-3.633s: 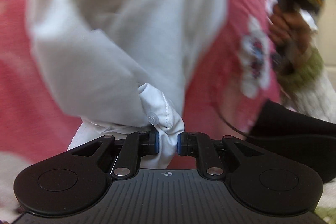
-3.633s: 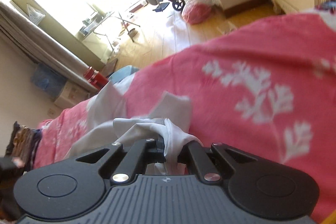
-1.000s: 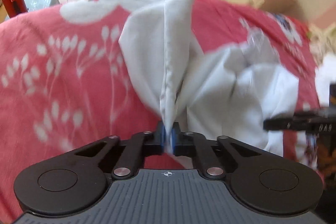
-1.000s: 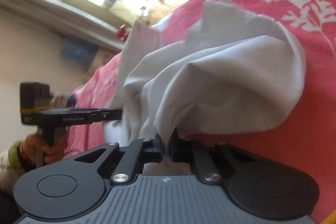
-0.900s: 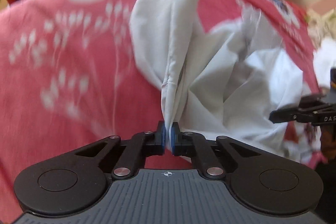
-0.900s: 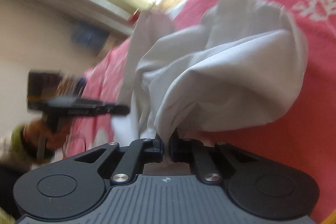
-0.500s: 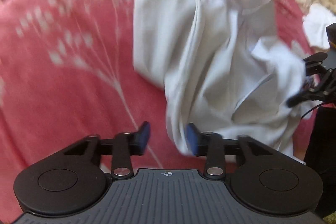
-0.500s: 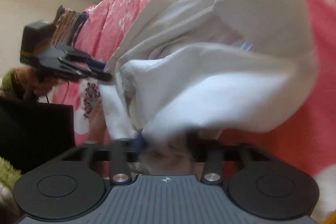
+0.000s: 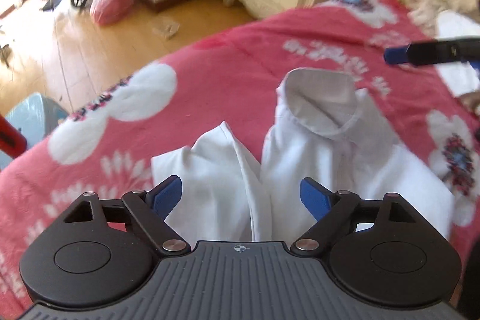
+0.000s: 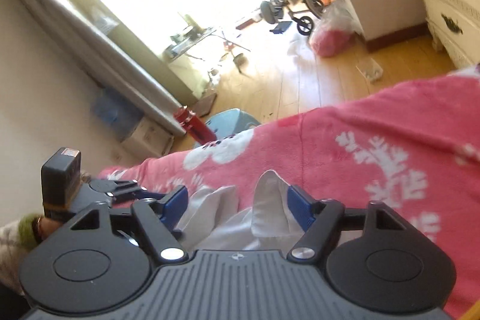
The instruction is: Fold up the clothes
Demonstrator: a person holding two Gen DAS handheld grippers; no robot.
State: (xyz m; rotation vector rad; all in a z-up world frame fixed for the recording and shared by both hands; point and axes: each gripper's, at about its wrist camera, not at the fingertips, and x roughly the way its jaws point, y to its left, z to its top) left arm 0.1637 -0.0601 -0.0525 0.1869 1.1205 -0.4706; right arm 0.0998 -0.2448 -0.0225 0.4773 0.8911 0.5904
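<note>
Both grippers now off the cloth. A second ago each was pinched on a bunch of the white shirt [image 9: 315,158] and holding it up; half a second ago the jaws were parting in mid-swing. Left gripper [image 9: 240,197] stands wide apart with nothing in it; right gripper [image 10: 237,207] likewise spread and empty, fabric lying loose between its blue pads [image 10: 298,209].

The shirt has dropped onto the pink bedspread [image 9: 225,86], at 12 o'clock just ahead of my left gripper. Collar [image 9: 321,107] sits up at 1 o'clock; a flap peaks at 11 o'clock. It looks rumpled, not flat.

My read: this was a lay-down, not a fold. The piece seems to need smoothing and squaring. Right gripper's finger [image 9: 432,51] shows at 2 o'clock, well apart from the shirt.
</note>
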